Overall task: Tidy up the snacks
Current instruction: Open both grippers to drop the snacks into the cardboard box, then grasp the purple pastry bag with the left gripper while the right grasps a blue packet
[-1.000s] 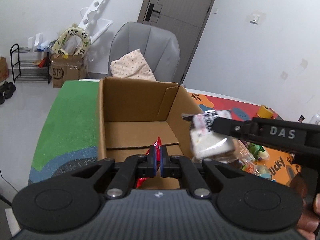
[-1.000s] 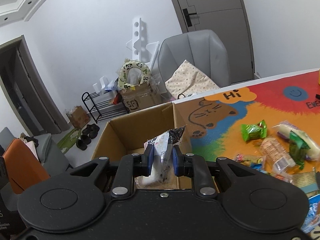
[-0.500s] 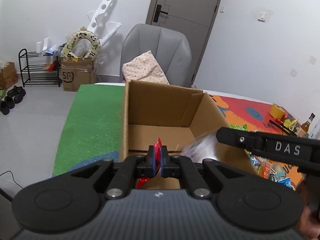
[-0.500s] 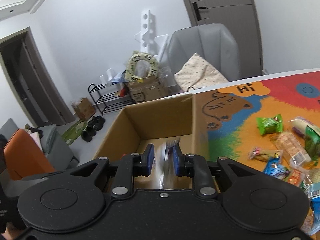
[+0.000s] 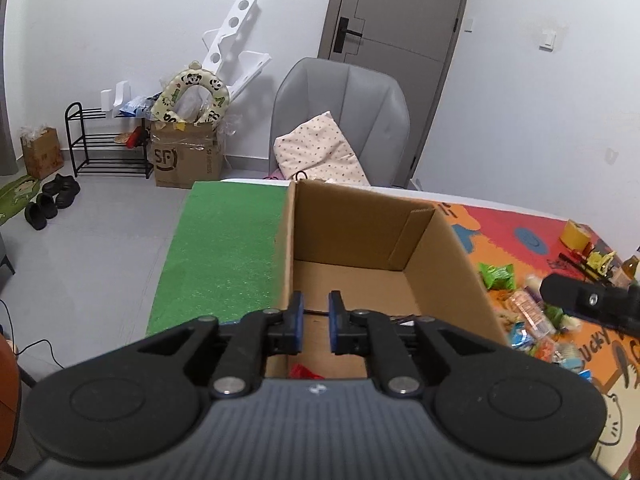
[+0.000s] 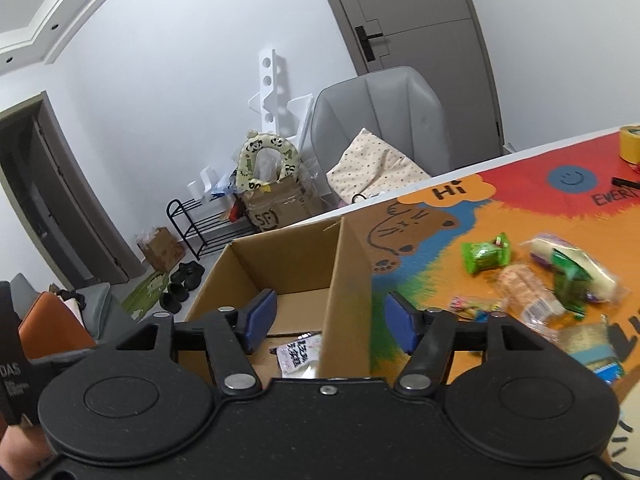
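Note:
An open cardboard box (image 5: 452, 240) (image 6: 348, 264) stands on the table. My left gripper (image 5: 315, 322) is above its near edge, fingers slightly apart and empty; a red snack packet (image 5: 305, 371) lies in the box below it. My right gripper (image 6: 329, 322) is wide open and empty, straddling the box's right wall. A white snack packet (image 6: 298, 354) lies on the box floor beneath it. Several loose snacks lie on the colourful mat to the right, among them a green packet (image 6: 486, 254) (image 5: 497, 275) and a clear-wrapped bread (image 6: 528, 300).
A green mat (image 5: 224, 248) covers the table left of the box. A yellow tape roll (image 5: 576, 234) (image 6: 630, 142) sits at the far right. A grey chair (image 5: 340, 120) with a dotted cushion stands behind the table. The right gripper's arm (image 5: 592, 304) shows at the right.
My left gripper opened and dropped the red packet into the box. My right gripper opened wide and dropped the white packet into the box, then drew back to the right.

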The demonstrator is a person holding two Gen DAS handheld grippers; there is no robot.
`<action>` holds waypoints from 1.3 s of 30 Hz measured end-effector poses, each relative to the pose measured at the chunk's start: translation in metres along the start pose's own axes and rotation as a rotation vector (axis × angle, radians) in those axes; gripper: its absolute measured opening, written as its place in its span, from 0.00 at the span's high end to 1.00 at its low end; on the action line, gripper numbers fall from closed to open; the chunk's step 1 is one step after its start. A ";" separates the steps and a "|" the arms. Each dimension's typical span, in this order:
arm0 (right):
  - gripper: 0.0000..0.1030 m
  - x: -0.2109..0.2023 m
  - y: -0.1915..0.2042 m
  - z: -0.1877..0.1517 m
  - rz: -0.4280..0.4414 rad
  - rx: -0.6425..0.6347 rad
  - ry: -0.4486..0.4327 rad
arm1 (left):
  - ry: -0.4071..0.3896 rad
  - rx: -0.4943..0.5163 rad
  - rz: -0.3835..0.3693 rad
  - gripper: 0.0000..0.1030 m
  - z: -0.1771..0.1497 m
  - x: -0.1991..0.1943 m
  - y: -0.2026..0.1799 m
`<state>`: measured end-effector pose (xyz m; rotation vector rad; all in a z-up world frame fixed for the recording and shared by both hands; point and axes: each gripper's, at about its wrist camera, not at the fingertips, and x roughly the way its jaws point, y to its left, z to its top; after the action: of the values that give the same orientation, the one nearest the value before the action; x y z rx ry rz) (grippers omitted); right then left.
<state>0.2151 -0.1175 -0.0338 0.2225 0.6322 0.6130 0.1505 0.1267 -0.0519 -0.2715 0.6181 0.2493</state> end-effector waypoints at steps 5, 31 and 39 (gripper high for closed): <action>0.35 -0.013 -0.015 -0.002 -0.010 0.024 -0.009 | -0.050 0.050 -0.010 0.33 -0.002 -0.019 -0.022; 0.15 -0.098 -0.107 -0.025 -0.171 0.139 -0.069 | -0.045 0.110 -0.179 0.08 -0.037 -0.046 -0.120; 0.15 -0.111 -0.125 -0.037 -0.207 0.147 -0.060 | -0.014 0.126 -0.221 0.08 -0.053 -0.043 -0.147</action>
<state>0.1802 -0.2836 -0.0561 0.3076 0.6339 0.3595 0.1341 -0.0341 -0.0417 -0.2144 0.5827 -0.0001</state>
